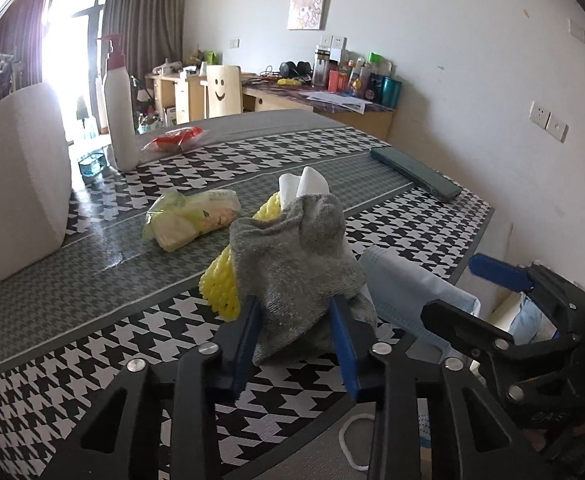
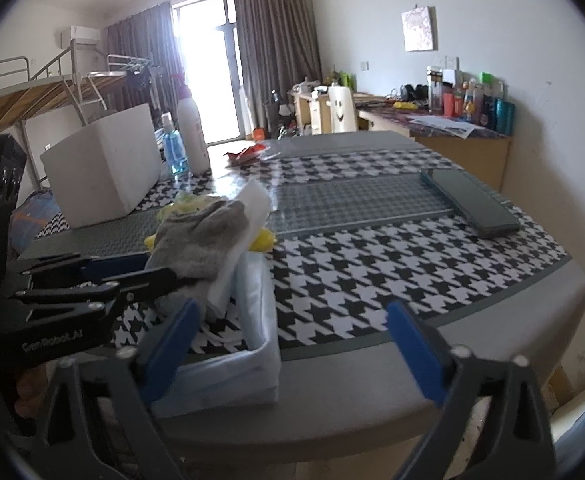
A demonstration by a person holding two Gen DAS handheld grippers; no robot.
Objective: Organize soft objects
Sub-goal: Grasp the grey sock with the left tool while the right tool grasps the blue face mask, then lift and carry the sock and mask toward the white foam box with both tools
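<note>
Progress is judged early: nothing is seen sorted into a container yet. Soft items are heaped near the front edge of the table with the black-and-white houndstooth cloth [image 1: 164, 332]: a grey knitted sock [image 1: 296, 264] is draped on top of a yellow mesh foam sleeve [image 1: 218, 286] and a white folded tissue or pad [image 1: 306, 184], with a pale blue face mask [image 2: 258, 312] lying just beside them, toward the front right corner. A yellow-green soft plastic packet [image 1: 190, 216] is left apart, further in toward the middle.

The left gripper [image 1: 296, 332] is seen with its blue pads pinching the lower part of the grey sock, so a pick looks under way. The right gripper [image 2: 288, 344] is held with jaws spread wide, nothing between them, hovering over the front edge just right of the face mask.

A white box [image 2: 104, 168] near the back left could be the destination; that cannot be told. A red wrapper [image 1: 174, 138] and a dark flat case [image 2: 470, 200] lie well apart from the heap. All soft items are judged still to be placed.
</note>
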